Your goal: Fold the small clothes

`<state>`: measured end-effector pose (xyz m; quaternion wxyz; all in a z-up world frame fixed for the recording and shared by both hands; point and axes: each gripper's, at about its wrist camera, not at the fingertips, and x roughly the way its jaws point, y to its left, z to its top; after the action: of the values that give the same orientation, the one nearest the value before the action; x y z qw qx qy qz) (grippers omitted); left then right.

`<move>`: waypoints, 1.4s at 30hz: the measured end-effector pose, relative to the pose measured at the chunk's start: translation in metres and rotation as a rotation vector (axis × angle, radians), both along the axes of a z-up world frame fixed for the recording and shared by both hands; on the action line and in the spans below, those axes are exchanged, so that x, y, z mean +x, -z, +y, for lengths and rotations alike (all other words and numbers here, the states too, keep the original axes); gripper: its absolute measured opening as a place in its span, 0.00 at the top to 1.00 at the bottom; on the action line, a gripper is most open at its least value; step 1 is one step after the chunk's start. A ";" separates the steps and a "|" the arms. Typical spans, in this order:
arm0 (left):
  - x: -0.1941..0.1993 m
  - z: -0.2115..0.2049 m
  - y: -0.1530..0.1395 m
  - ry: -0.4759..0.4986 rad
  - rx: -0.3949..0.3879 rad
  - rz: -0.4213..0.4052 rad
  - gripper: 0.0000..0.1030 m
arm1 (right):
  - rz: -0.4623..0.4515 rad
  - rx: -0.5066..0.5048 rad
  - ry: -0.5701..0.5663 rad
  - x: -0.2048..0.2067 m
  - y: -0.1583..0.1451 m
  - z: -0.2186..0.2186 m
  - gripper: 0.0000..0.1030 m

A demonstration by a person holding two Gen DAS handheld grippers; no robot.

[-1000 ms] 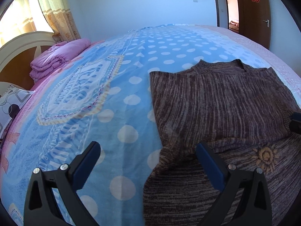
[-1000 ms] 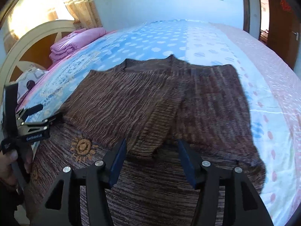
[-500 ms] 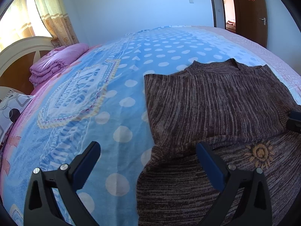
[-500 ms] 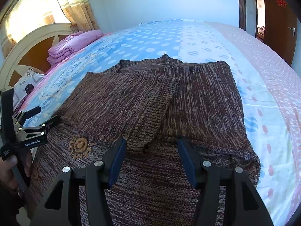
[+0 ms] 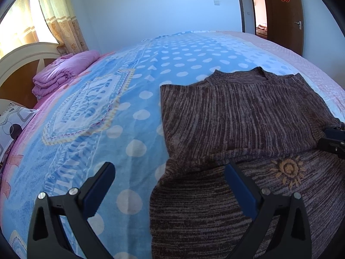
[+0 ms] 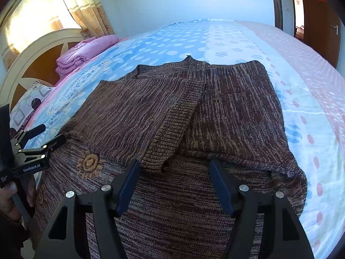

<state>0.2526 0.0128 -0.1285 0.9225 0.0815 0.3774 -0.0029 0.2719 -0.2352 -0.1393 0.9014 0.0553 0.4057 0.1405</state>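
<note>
A brown knitted sweater with a gold sun motif lies flat on the bed, both sleeves folded inward over the body. It also shows in the right wrist view, where the ribbed cuff of one sleeve crosses the middle. My left gripper is open and empty, hovering over the sweater's left edge near the hem. My right gripper is open and empty, above the lower body just below the sleeve ends. The left gripper also shows at the left of the right wrist view.
The bed has a blue polka-dot cover with a pink strip on the right. Folded pink bedding and a patterned pillow lie by the headboard. A brown door is at the far right.
Both grippers have pulled back and risen slightly from the sweater, staying open. The sweater lies unchanged with its sleeves folded in.
</note>
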 end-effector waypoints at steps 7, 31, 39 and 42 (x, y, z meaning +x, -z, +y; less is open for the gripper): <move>-0.006 0.001 -0.001 0.003 -0.013 0.004 0.00 | -0.005 -0.086 -0.042 -0.001 0.001 0.018 0.18; -0.061 -0.003 0.004 0.068 -0.036 0.033 0.00 | -0.026 0.028 0.040 -0.067 -0.007 -0.021 0.31; -0.091 -0.001 0.004 0.083 -0.052 0.048 0.00 | -0.023 0.013 0.045 -0.100 -0.003 -0.023 0.31; -0.101 -0.003 0.006 0.097 -0.045 0.052 0.00 | -0.022 0.003 0.039 -0.112 -0.002 -0.024 0.31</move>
<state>0.1520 0.0102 -0.1341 0.9128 0.0790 0.3965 -0.0582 0.1601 -0.2588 -0.1369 0.9084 0.0629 0.3943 0.1240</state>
